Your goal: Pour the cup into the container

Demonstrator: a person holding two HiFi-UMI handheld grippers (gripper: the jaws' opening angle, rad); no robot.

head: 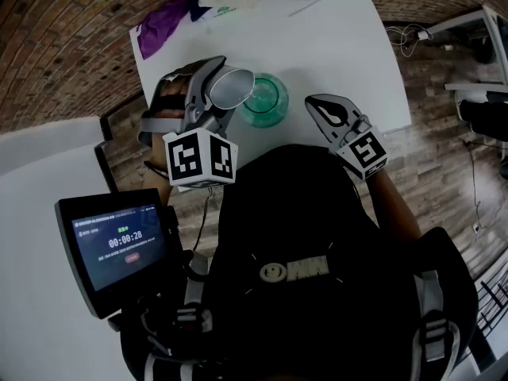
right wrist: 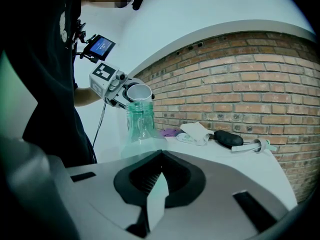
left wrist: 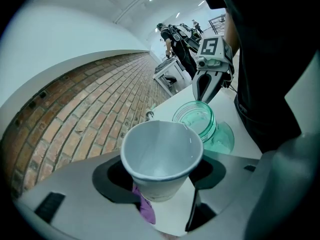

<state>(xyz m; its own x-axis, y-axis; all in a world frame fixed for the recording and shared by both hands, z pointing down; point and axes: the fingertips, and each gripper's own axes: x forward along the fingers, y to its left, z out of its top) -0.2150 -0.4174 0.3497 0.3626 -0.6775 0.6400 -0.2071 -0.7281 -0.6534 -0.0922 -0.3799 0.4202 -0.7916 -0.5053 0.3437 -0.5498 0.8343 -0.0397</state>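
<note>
Cup [head: 232,88] in left tool [head: 222,92], tipped, partly hiding container [head: 270,101] rim.

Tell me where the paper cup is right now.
In the head view the paper cup sits left of centre, held in the left hand-held gripper and tipped beside the mouth of the green jar.

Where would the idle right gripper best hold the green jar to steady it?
Probably around its lower body, coming in level from the right. The jar stands upright with its mouth open, and the cup in the left gripper hangs tilted close to that mouth, so top and left are taken.
</note>
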